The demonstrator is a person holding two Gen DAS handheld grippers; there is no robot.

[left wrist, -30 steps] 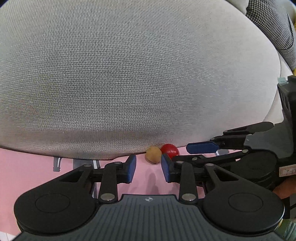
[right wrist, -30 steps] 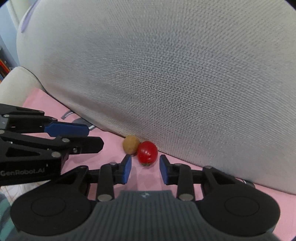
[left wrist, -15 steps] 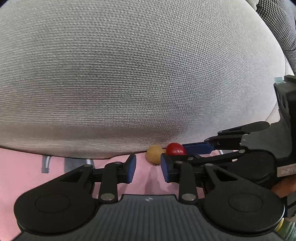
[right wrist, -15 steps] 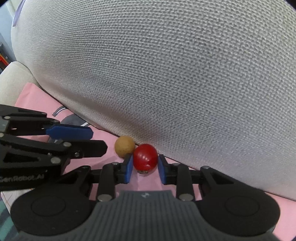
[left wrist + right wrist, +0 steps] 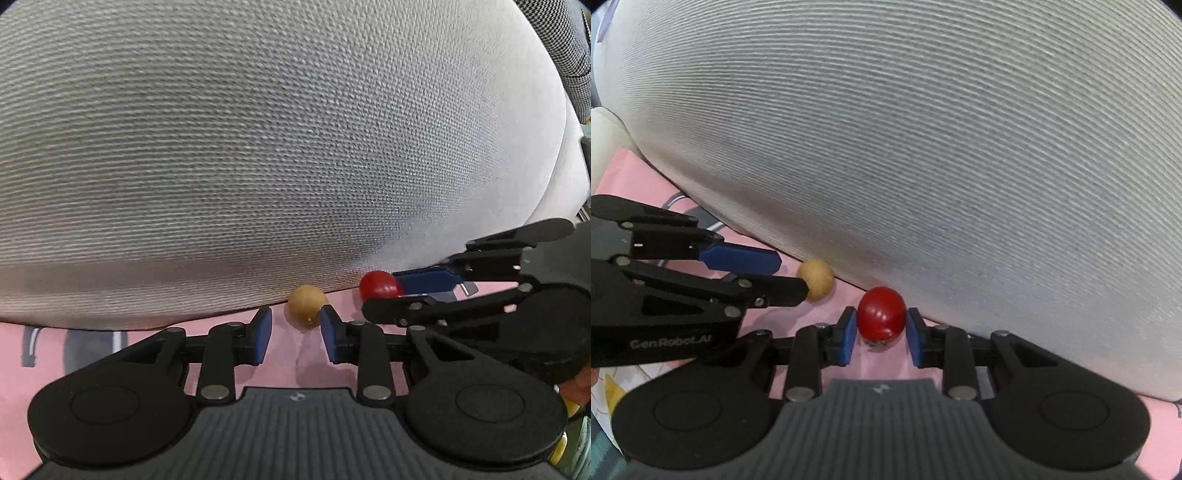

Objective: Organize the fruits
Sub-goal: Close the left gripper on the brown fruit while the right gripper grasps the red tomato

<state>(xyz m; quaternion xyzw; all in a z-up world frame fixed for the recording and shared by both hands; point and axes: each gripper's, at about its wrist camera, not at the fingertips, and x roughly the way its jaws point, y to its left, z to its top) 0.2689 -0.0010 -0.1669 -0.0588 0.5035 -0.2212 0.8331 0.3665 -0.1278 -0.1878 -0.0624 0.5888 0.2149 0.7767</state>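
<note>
On the pink mat point(image 5: 882, 365), against a grey woven cushion point(image 5: 923, 147), the right gripper point(image 5: 881, 332) clamps a glossy red cherry tomato point(image 5: 881, 312); beside it, the left gripper point(image 5: 295, 330) brackets a matte tan round fruit point(image 5: 307, 303), narrow jaws not gripping.

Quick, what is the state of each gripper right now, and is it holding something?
Left gripper: open, empty; the tan round fruit lies just ahead of its fingertips, not gripped.
Right gripper: closed on the red tomato.
</note>
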